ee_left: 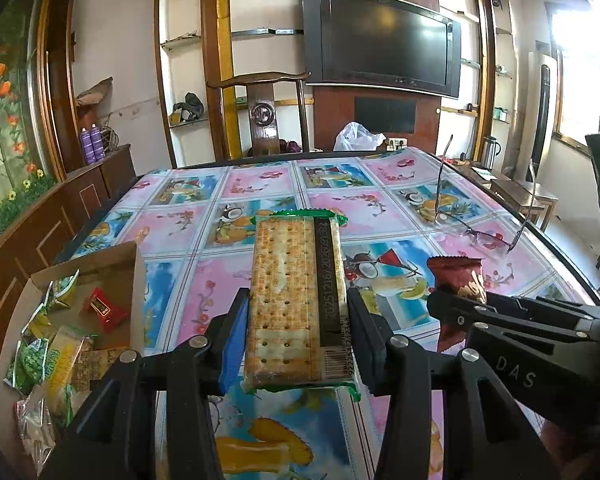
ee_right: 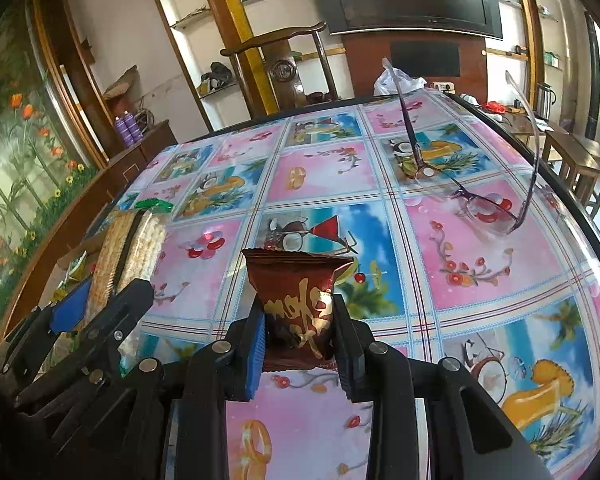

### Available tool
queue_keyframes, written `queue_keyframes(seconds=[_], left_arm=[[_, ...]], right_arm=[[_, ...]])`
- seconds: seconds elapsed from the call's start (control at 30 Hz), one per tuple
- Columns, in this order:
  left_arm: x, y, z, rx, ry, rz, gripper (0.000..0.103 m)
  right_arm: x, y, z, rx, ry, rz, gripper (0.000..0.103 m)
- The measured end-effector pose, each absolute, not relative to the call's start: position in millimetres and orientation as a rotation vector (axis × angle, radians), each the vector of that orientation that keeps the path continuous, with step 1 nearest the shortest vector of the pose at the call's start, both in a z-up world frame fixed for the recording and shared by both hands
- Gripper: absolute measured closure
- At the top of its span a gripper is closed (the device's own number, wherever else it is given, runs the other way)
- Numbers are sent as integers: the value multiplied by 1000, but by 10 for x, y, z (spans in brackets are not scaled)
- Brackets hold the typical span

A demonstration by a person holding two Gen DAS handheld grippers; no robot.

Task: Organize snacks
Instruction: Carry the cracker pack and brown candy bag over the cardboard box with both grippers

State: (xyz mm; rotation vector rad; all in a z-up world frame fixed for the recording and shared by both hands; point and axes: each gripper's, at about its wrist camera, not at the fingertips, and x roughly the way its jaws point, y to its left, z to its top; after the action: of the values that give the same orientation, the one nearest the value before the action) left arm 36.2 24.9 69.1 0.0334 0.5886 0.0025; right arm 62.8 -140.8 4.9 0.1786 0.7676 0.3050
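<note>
Cracker pack (ee_left: 298,300) in left tool (ee_left: 296,316) — brown snack (ee_right: 300,312) in right tool (ee_right: 300,332)

Landmark: I take the table (ee_left: 260,184) as my reference, covered by a pink and blue cloth with fruit and drink pictures.
Glasses (ee_right: 476,204): I see them resting lenses-down on the table's far right part, arms sticking up.
Chair (ee_left: 264,108): dark wood, standing just behind the table's far edge.
Plastic bag (ee_left: 356,136): white, crumpled, behind the far edge, right of the chair.
Television (ee_left: 384,48): I see it on the wall beyond the table, screen dark.
Purple bottles (ee_left: 93,145): two, on a low cabinet off the table's far left corner.
Kettle (ee_right: 545,96): on a side surface past the table's right edge.
Flower mural (ee_right: 16,152): on the wall left of the table.
</note>
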Motion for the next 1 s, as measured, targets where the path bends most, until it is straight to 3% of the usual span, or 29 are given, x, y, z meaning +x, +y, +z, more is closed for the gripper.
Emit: queue_keyframes(seconds=[0.63,1.0], left_arm=[[-262,614,802,-22,559,27,58],[-675,1429,870,-162,565,88,58]], right_arm=[[138,-1199,116,159,721,355,71],[-153,-632,224,80,688,475,70]])
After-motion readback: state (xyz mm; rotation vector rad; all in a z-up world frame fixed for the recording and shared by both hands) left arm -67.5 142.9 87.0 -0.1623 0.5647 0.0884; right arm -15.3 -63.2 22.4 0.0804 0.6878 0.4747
